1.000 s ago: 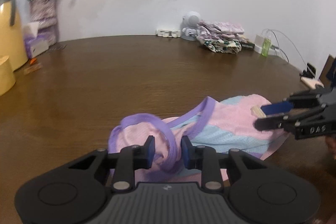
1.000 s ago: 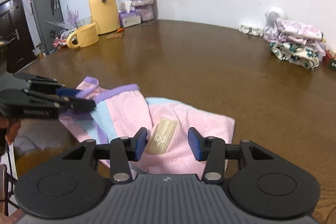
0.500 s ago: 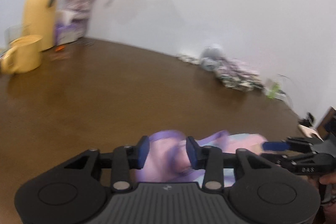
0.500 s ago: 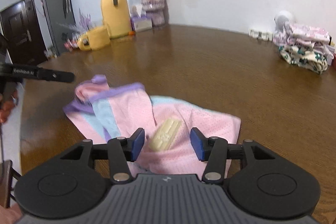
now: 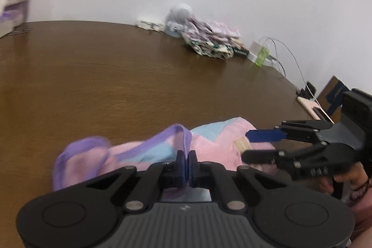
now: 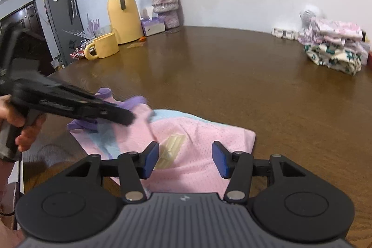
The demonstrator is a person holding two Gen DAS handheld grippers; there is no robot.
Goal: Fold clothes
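Observation:
A small pink, light-blue and purple-trimmed garment [image 6: 195,143] lies crumpled on the brown table, with a cream label [image 6: 171,150] facing up. It also shows in the left wrist view [image 5: 209,143]. My left gripper [image 5: 187,158] is shut on the garment's purple-trimmed edge [image 5: 183,138]; in the right wrist view it [image 6: 125,117] reaches over the garment's left part. My right gripper [image 6: 186,160] is open just above the garment's near edge, fingers either side of the label. In the left wrist view it [image 5: 251,144] is open at the garment's right end.
A stack of folded patterned clothes [image 6: 334,48] sits at the table's far right by a white round device [image 5: 181,15] and power strip [image 5: 148,24]. A yellow jug [image 6: 123,15], yellow mug [image 6: 102,46], tissue box [image 6: 153,26] and flower vase [image 6: 165,6] stand far left. Cables and chargers [image 5: 262,55] lie along the wall.
My left gripper has closed on the garment's purple-trimmed edge after swinging away and back. My right gripper stays open over the label.

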